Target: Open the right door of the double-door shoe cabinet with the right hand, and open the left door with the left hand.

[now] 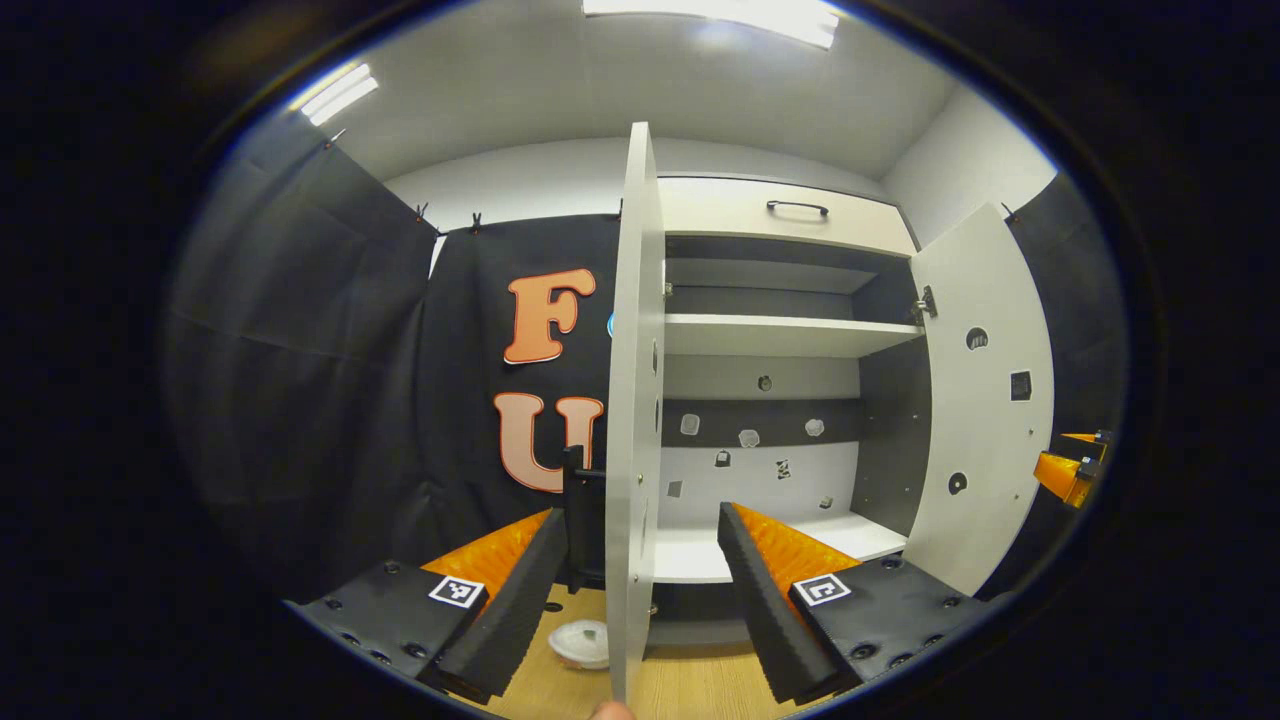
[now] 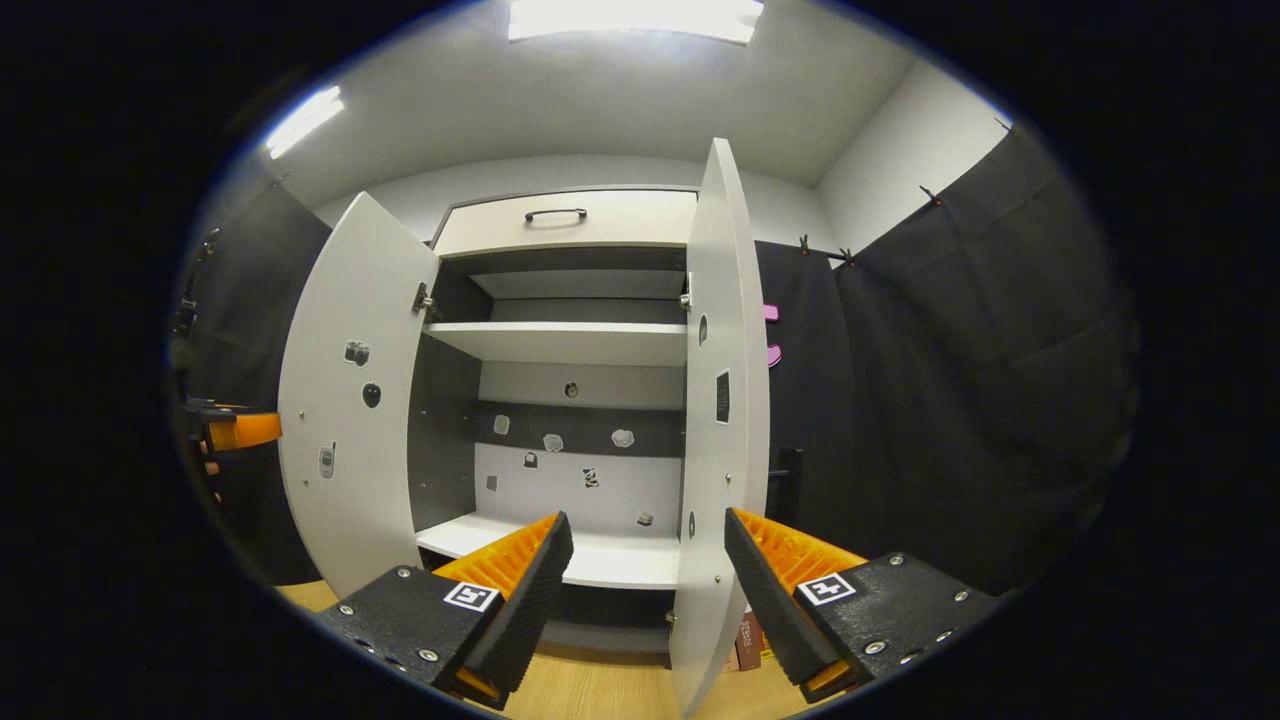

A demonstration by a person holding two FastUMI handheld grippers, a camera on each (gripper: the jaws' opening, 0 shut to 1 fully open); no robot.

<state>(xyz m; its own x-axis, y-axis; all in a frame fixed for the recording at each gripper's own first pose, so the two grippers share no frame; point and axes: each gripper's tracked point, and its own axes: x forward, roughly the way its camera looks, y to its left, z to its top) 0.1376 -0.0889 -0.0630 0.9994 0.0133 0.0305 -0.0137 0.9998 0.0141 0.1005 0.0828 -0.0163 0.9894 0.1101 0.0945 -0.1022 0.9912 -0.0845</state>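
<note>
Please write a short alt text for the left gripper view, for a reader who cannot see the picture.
The left gripper is open, its two fingers on either side of the edge of the left door, which stands swung open. Behind it the shoe cabinet shows bare white shelves, a drawer with a dark handle on top, and the right door open too.

Both views face open cabinet (image 1: pixel 780 400) interior (shared) — each near door edge.
</note>
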